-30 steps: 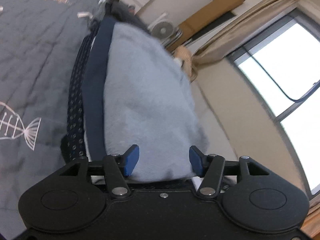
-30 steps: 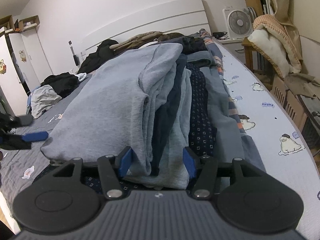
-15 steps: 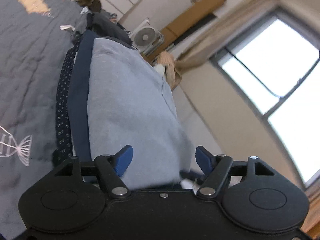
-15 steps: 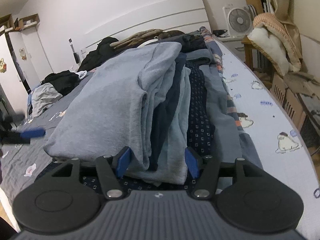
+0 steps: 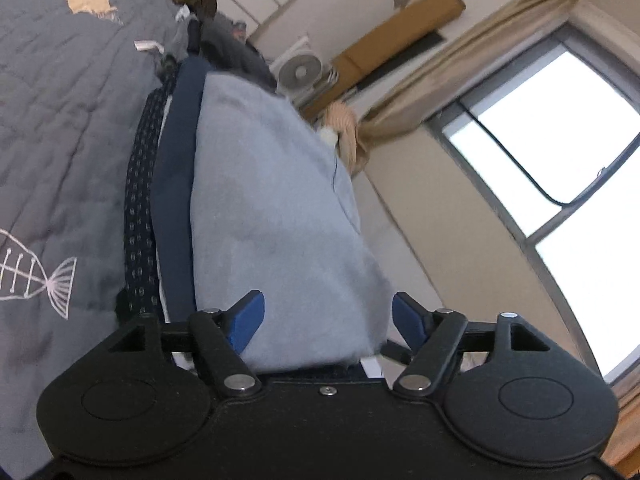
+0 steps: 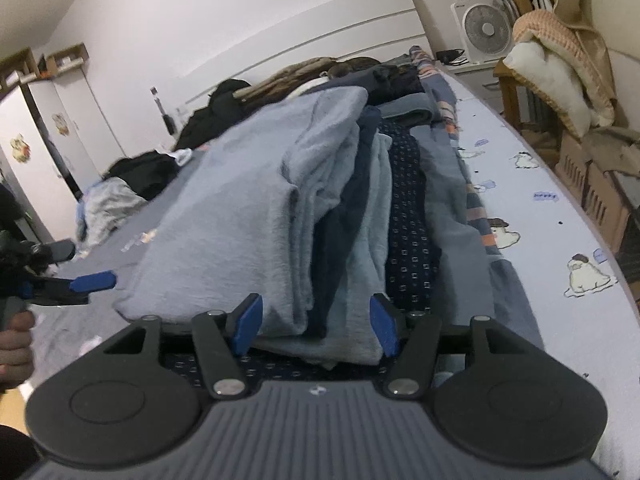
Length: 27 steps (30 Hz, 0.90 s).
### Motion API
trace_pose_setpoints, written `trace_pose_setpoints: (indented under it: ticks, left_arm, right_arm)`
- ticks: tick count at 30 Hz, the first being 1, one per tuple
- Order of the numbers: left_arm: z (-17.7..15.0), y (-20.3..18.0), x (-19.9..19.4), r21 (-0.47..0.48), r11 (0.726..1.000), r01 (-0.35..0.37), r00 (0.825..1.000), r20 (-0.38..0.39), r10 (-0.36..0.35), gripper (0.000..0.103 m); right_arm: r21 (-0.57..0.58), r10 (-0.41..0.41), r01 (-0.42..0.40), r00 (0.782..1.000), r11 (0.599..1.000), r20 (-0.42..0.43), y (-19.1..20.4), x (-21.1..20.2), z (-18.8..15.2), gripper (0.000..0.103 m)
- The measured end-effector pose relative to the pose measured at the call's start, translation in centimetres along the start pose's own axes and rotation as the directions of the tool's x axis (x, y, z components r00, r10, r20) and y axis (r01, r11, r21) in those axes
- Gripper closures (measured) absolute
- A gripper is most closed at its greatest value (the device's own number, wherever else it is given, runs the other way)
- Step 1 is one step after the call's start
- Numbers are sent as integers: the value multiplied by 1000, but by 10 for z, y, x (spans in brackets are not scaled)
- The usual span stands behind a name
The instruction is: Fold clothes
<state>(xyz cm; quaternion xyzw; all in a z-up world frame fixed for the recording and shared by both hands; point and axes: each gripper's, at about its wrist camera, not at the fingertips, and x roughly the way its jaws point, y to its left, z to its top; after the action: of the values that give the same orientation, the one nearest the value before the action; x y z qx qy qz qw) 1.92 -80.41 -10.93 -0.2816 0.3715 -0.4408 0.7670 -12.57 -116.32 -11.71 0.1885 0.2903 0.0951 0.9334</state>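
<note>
Clothes, a soft fleecy light-blue garment (image 6: 240, 216) folded atop a layered stack of navy and dotted fabrics on the bed (image 6: 540, 208), fill the twelve o'clock view. Left claw (image 5: 328, 318) has just been opening, fleece between its pads but unpinched; right claw (image 6: 316, 322) stands spread around the stack's edge. Risk, I'd say: plush layers slumping sideways if nudged.

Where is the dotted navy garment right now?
In the right wrist view the dotted navy garment sits in the folded stack on the bed, right of the light blue fleece and left of the striped blanket.
</note>
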Motion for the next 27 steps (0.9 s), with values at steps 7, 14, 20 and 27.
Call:
trace_pose_setpoints:
  ticks: [7, 14, 20, 27]
  left_arm:
    - [0, -8, 5, 30, 998, -59, 998, -9, 59, 30]
    - [16, -9, 7, -6, 999, 39, 999, 27, -38, 30]
    - [56, 2, 22, 22, 1000, 9, 1000, -8, -9, 30]
    - [118, 7, 59, 91, 994, -55, 997, -42, 59, 30]
  right_arm:
    - [31, 171, -174, 982, 984, 79, 14, -28, 10, 45]
    - [130, 411, -414, 910, 901, 48, 14, -6, 49, 44]
    - [79, 395, -392, 919, 917, -17, 18, 30, 82, 44]
    - [115, 374, -370, 927, 922, -14, 3, 46, 72, 43]
